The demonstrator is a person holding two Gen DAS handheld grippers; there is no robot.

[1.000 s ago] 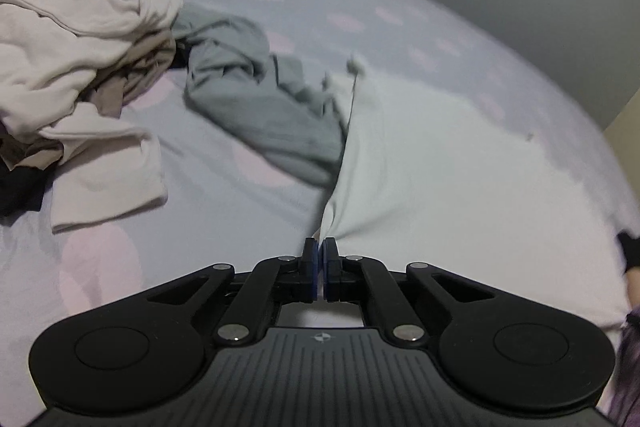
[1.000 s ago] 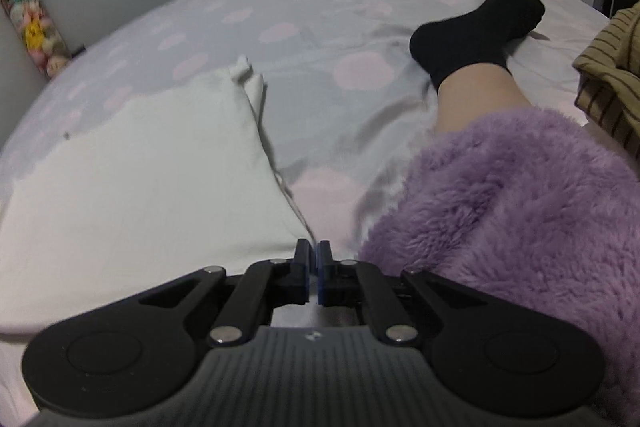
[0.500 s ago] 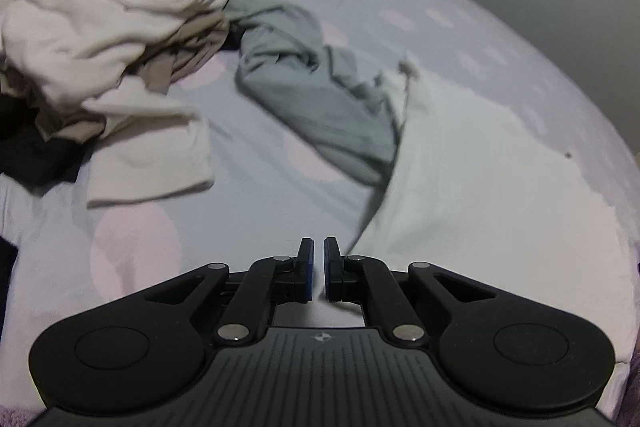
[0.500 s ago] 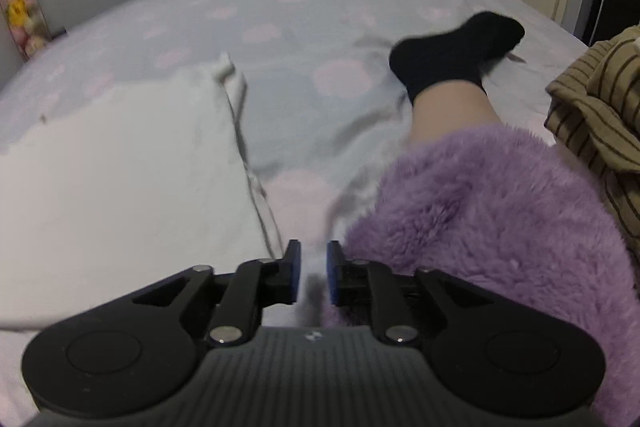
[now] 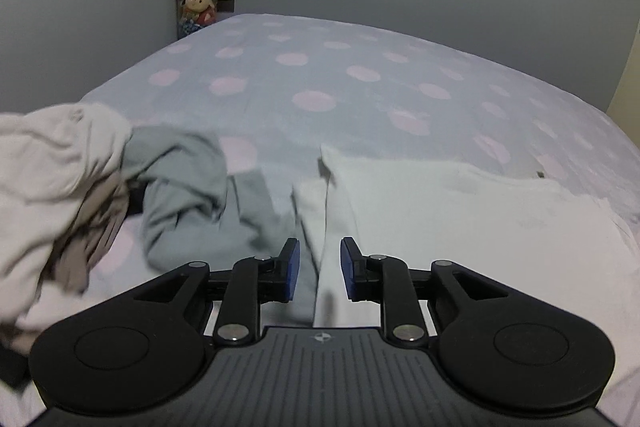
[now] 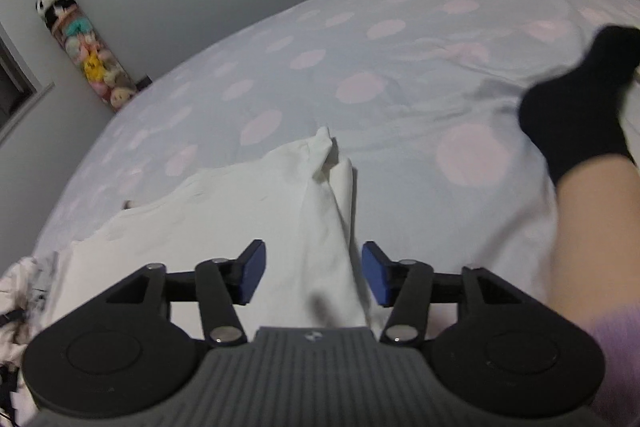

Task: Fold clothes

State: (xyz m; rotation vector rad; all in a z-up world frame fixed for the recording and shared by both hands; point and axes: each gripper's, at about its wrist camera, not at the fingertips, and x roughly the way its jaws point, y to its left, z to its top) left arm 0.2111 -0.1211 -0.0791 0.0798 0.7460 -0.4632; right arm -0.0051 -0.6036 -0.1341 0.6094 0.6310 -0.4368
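The left gripper [image 5: 319, 269] hangs over the near edge of the polka-dot bed sheet [image 5: 340, 87], jaws opening, nothing pinched between them. Below lies a flat white garment [image 5: 460, 211]; a crumpled grey garment [image 5: 188, 183] touches its left side, apparently overlapping. A beige clothes pile [image 5: 52, 179] sits at the left edge.

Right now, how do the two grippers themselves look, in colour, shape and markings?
Both look alike: the left gripper and right gripper have black linkage arms with silver pivot pins, blue pads on the fingertips, round black discs at the sides, and a ribbed grey body bearing a small emblem.
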